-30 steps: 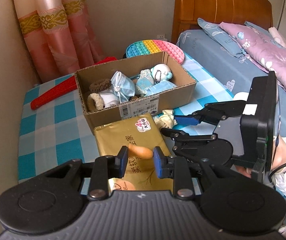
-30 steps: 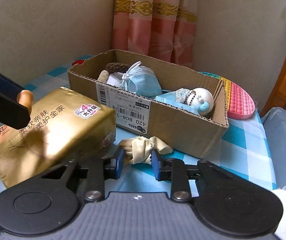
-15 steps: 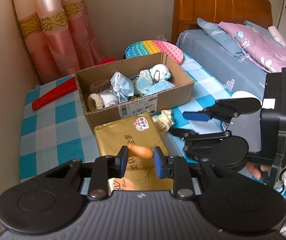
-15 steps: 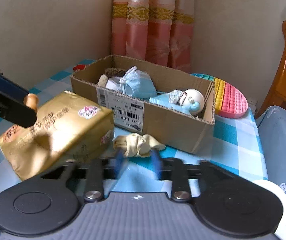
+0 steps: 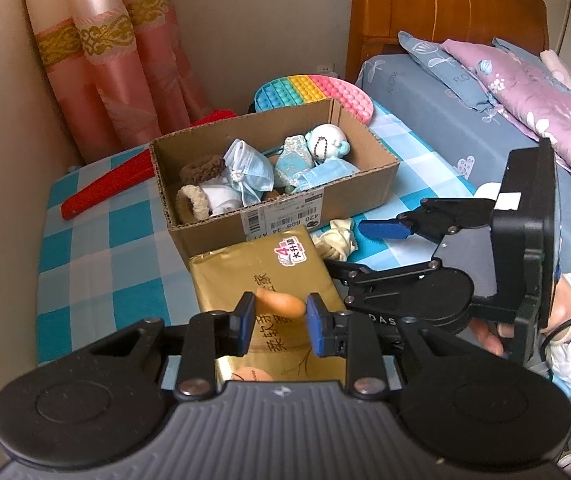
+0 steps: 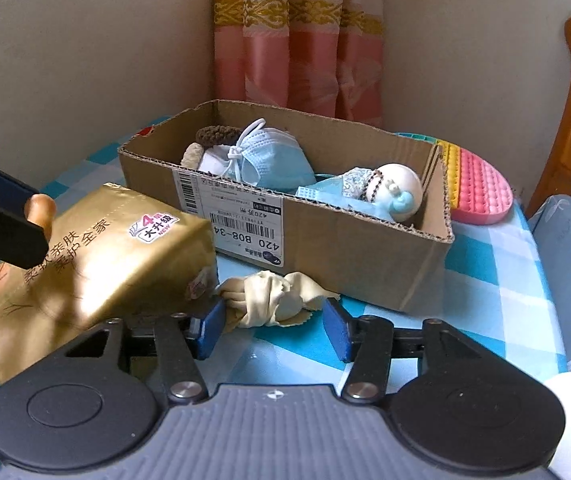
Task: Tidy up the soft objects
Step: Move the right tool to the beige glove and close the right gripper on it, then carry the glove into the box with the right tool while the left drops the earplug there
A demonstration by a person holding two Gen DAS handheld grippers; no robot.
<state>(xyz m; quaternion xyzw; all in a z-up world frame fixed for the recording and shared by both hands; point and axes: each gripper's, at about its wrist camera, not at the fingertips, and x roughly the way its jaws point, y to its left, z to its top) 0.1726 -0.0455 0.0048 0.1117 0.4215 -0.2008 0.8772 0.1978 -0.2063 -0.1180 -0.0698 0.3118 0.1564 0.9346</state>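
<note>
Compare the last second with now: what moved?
The right tongs are opening around the knotted cream cloth, which lies between the pads untouched, and have drawn slightly back from the cardboard box. The left tongs stay shut on the small orange piece above the gold tissue pack. Box contents unchanged.

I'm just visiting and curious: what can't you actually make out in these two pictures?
- Box bottom: both views, masks and toys cover it.
- Red thing: left view, far end behind the box; right view shows only a sliver.
- Person: left view, only a hand behind the right gripper.
- Orange piece in the left gripper: unidentifiable.
</note>
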